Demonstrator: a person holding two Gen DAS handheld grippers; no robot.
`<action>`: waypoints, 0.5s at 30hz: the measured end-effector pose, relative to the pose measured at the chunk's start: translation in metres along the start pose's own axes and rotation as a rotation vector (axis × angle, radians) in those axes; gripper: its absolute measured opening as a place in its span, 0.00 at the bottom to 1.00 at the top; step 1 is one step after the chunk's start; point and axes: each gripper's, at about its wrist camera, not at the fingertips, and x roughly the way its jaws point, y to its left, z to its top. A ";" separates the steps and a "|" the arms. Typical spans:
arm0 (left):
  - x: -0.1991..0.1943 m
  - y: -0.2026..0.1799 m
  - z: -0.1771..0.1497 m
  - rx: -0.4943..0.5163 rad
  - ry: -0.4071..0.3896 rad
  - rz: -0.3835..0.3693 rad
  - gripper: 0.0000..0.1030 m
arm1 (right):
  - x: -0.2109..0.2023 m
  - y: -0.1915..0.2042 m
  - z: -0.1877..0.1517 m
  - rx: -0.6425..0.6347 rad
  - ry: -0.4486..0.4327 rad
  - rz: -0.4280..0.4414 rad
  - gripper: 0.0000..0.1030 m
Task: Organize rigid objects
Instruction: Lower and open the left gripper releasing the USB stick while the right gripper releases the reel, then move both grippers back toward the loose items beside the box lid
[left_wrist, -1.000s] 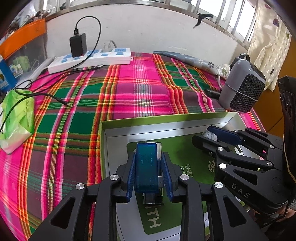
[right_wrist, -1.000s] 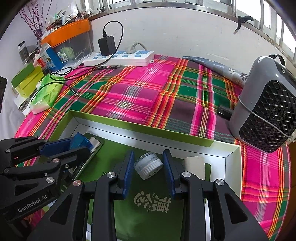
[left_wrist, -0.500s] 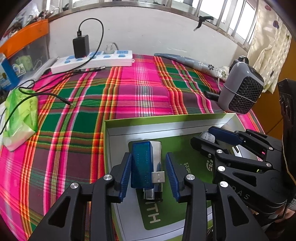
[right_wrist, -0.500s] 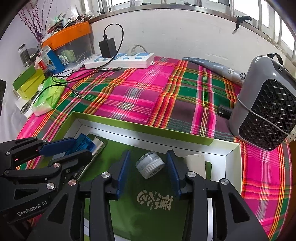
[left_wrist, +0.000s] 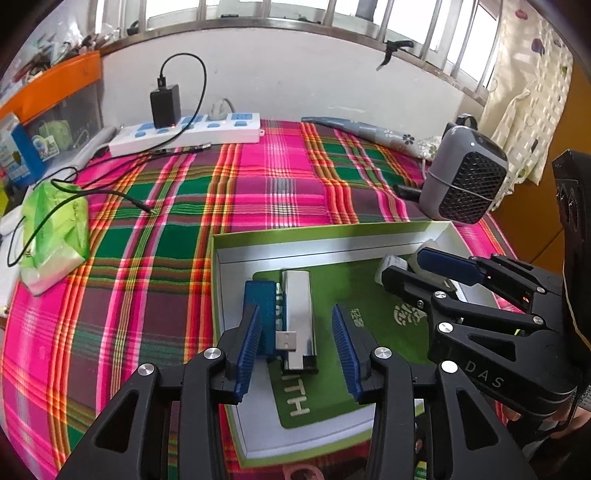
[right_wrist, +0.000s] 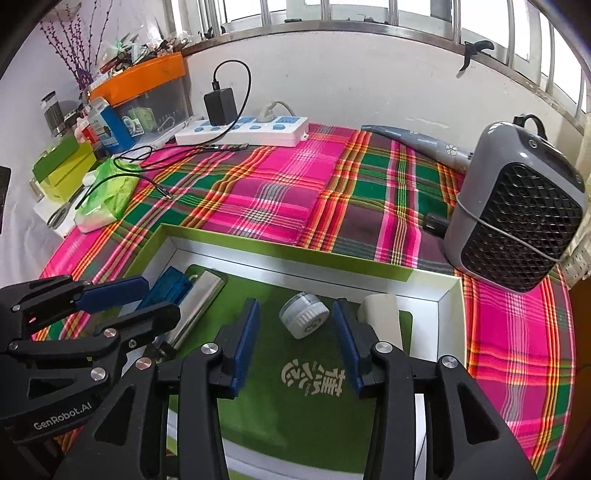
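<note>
you see a white power strip (left_wrist: 188, 133) by the wall, a grey fan heater (right_wrist: 517, 218) at right, green tissues (left_wrist: 55, 229) left.

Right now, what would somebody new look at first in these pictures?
Probably the bright pink-and-green cloth under everything. Then the green box in front, holding a blue USB stick beside a silver bar on the left and a white cap toward the right. A grey fan stands at the far right.

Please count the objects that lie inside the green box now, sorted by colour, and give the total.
Blue: 1, the blue USB device
Silver: 1, the silver metal bar
Grey and white: 1, the round cap
White: 1, the white block
Total: 4 in the green box
</note>
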 end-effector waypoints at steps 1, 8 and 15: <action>-0.002 0.000 0.000 -0.001 -0.003 0.000 0.38 | -0.003 0.001 -0.001 0.001 -0.005 0.001 0.42; -0.023 0.001 -0.008 -0.018 -0.034 -0.006 0.38 | -0.022 0.004 -0.005 0.005 -0.036 0.003 0.42; -0.041 0.002 -0.023 -0.022 -0.051 -0.002 0.38 | -0.043 0.006 -0.013 0.010 -0.067 0.006 0.42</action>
